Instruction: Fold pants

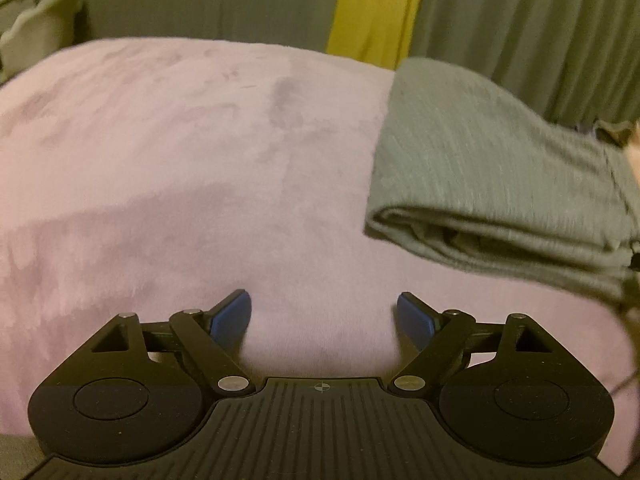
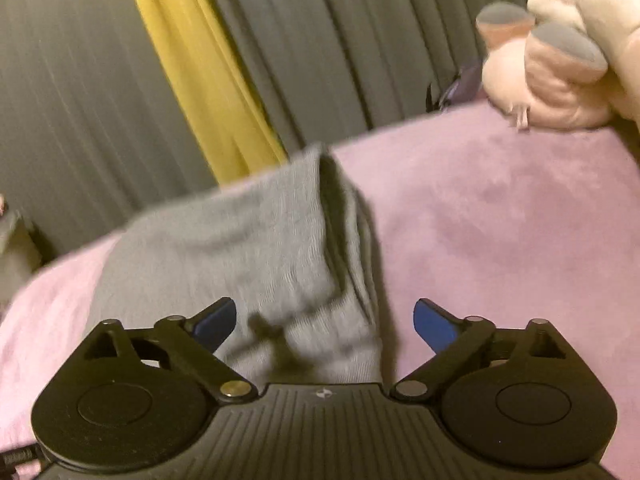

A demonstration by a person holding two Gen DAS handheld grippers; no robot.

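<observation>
Pants: the grey pants (image 1: 492,168) lay folded into a thick stack on the pink blanket (image 1: 180,168); in your left view the layered fold edges faced you, and the stack sat toward the blanket's far right part.
Pants, right view: the same grey pants (image 2: 240,256) reached from just in front of your right tongs back to the blanket's far edge, with a deep crease running down the right side of the stack.
Left tongs: your left tongs (image 1: 325,318) stood wide open with nothing between the blue pads (image 1: 232,318); they hovered over bare blanket, to the left of the pants and apart from them.
Right tongs: your right tongs (image 2: 325,325) were also spread wide and held nothing; the left pad (image 2: 214,326) was over the pants, the right pad over the pink blanket (image 2: 500,240) just beside the stack's right edge. Whether the pads touched the cloth I cannot tell.
Blanket: pink and plush, it covered the whole surface under the pants.
Curtain: grey pleated curtains (image 2: 340,48) with one yellow strip (image 2: 200,80) hung behind the pants, beyond the blanket's far edge.
Soft toy: a pale pink soft toy (image 2: 560,52) with grey foot soles lay at the blanket's far right corner, well apart from the pants.
Sharpness: both views were blurred, so finer details of the pants were unclear.
</observation>
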